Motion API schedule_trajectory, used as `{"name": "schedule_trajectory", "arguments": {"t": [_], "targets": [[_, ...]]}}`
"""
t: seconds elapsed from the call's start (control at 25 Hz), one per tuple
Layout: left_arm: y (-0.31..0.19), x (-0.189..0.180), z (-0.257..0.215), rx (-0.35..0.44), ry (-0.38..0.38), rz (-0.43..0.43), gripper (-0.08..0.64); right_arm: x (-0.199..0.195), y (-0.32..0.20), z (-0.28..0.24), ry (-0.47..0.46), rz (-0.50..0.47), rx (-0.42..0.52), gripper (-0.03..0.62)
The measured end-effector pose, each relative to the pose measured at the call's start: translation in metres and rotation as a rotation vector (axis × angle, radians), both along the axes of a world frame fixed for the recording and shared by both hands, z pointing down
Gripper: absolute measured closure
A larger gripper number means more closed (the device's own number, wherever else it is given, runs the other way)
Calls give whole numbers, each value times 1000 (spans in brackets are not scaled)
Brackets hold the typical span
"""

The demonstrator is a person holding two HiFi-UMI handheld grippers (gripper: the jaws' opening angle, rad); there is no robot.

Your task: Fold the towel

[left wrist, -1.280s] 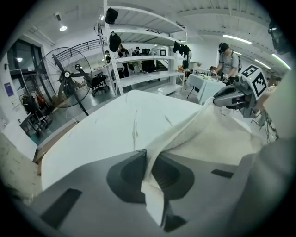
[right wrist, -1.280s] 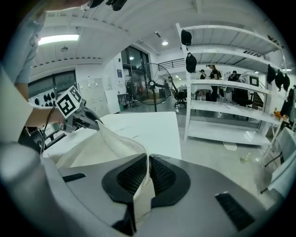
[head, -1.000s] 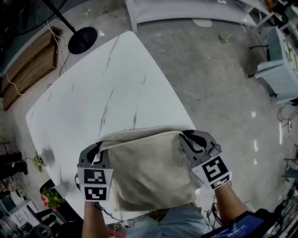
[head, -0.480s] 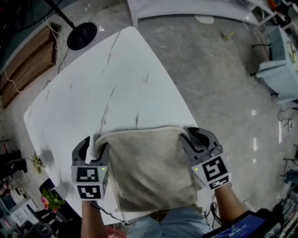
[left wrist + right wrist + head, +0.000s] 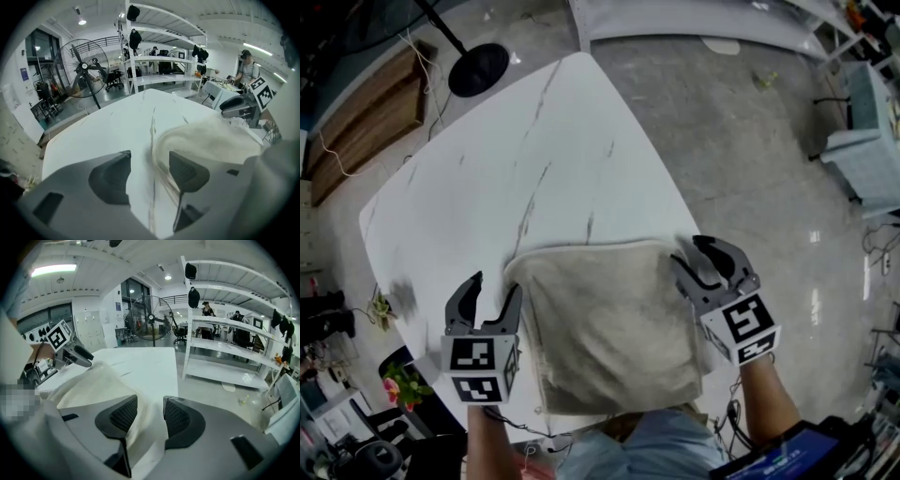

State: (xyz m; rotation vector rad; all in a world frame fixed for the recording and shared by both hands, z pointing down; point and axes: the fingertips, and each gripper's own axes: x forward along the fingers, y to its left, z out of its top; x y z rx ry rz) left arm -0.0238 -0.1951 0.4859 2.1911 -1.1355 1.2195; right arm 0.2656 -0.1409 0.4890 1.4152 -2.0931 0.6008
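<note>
Two items, left gripper (image 5: 494,291) and right gripper (image 5: 694,255), had jaws just opened, slack towel (image 5: 609,328) corners between them; towel lay doubled at white table's (image 5: 516,159) near edge, so drawing back straight seemed wise.

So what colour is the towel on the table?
The towel is plain beige with no pattern. It shows most clearly in the head view.

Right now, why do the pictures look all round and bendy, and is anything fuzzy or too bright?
Left gripper view: the wide lens bends the shelves and darkens the corners; the towel edge nearest the camera looks fuzzy. Right gripper view: same round bending, and the ceiling light glares white. Head view: dark corners, with the pale table brightest.
</note>
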Motion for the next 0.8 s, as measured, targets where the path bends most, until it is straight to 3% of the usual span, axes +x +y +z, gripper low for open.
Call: {"name": "schedule_trajectory", "arguments": {"t": [0.28,0.4,0.68,0.8], "targets": [[44,-18,-32,33,110,-39,302,-22,17,-38,-3,-31,99,410],[80,-32,-37,27,136,-55,319,-40,34,-51,-6,-57,120,443],[187,-45,-22,-46,337,-78,382,-80,112,-66,46,-106,149,494],[210,-46,-3,-46,325,-66,394,-94,154,-61,55,-119,124,512]]}}
